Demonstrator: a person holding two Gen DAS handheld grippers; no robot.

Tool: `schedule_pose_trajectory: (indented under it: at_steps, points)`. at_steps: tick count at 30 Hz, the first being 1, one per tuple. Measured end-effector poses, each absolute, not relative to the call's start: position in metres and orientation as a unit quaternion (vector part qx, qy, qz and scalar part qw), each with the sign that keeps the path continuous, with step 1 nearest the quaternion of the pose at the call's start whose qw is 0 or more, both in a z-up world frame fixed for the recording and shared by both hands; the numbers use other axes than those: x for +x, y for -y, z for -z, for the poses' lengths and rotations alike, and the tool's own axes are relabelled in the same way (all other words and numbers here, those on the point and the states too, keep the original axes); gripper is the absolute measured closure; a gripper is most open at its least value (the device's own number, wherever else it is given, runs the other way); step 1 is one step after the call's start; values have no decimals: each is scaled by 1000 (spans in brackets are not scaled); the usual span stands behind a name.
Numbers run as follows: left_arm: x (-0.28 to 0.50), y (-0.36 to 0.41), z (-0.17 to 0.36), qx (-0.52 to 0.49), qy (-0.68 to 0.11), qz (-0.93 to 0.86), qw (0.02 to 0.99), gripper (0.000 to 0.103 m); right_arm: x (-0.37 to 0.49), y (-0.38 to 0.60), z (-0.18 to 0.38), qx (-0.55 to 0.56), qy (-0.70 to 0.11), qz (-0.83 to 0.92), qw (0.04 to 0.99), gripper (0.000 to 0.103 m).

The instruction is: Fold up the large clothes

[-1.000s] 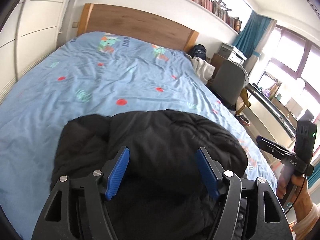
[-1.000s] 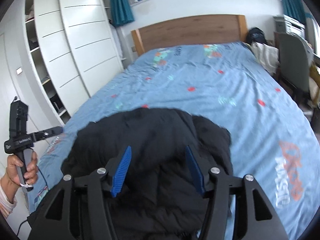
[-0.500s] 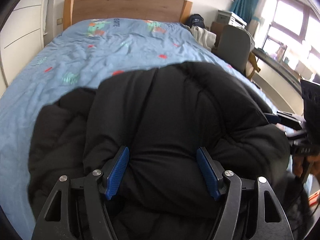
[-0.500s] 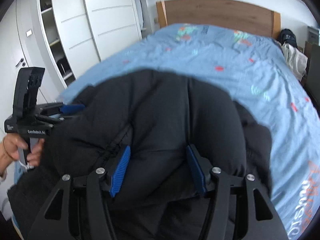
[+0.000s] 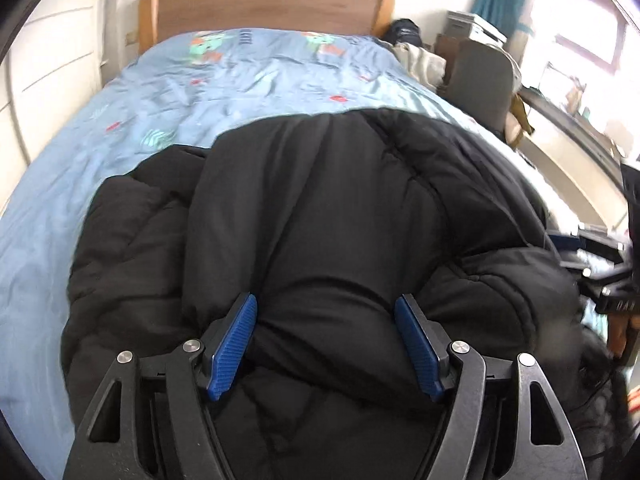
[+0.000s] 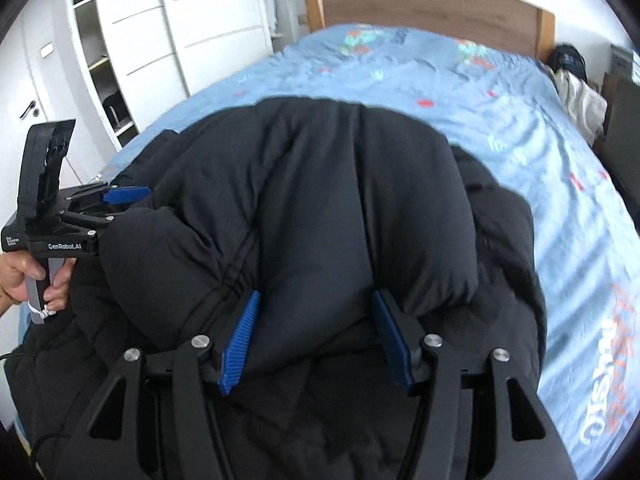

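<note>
Both hand-held grippers, left (image 5: 326, 346) and right (image 6: 316, 346), now press into the puffy black quilted jacket (image 5: 320, 220), which bulges between their fingers, closer than a second ago.

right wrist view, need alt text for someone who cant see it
The right gripper has its blue-padded jaws apart around a thick fold of a black puffer jacket on a bed with a light blue patterned cover. At far left, a hand holds the left gripper against the jacket's edge, with white wardrobes behind.
</note>
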State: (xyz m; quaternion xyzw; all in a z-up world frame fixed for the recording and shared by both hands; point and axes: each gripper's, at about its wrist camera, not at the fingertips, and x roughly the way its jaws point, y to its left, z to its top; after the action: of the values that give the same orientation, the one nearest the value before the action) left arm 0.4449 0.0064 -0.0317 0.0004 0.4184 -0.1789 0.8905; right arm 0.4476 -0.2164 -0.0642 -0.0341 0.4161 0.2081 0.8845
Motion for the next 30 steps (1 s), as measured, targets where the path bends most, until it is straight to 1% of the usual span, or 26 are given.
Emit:
schedule_pose_trajectory:
  at_steps: [7,14,20,22,24,25,26,30]
  points:
    - [397,-32,2,-14,-424,166,890,32,407,227,38,1,-429,-180,885,46]
    - [329,-84,-30,-37,-417,133,898,32,315,249,7,9,-423,-154,893,46]
    - [269,-138,-65,-46,-396,103,911,23,241,282,-18,25,-411,-127,903,46]
    - [247,-160,-74,-52,-390,90,915,18,215,296,-26,31,-404,-113,907,46]
    - [225,-178,-80,-55,-386,74,918,18,193,308,-31,40,-397,-102,911,46]
    - [215,-188,-81,-55,-385,66,919,18,181,316,-34,43,-394,-93,913,43]
    - [207,-195,-82,-56,-384,59,920,18,172,320,-35,45,-390,-86,916,38]
    - [172,-228,-85,-70,-382,28,921,18,129,346,-43,66,-372,-64,924,36]
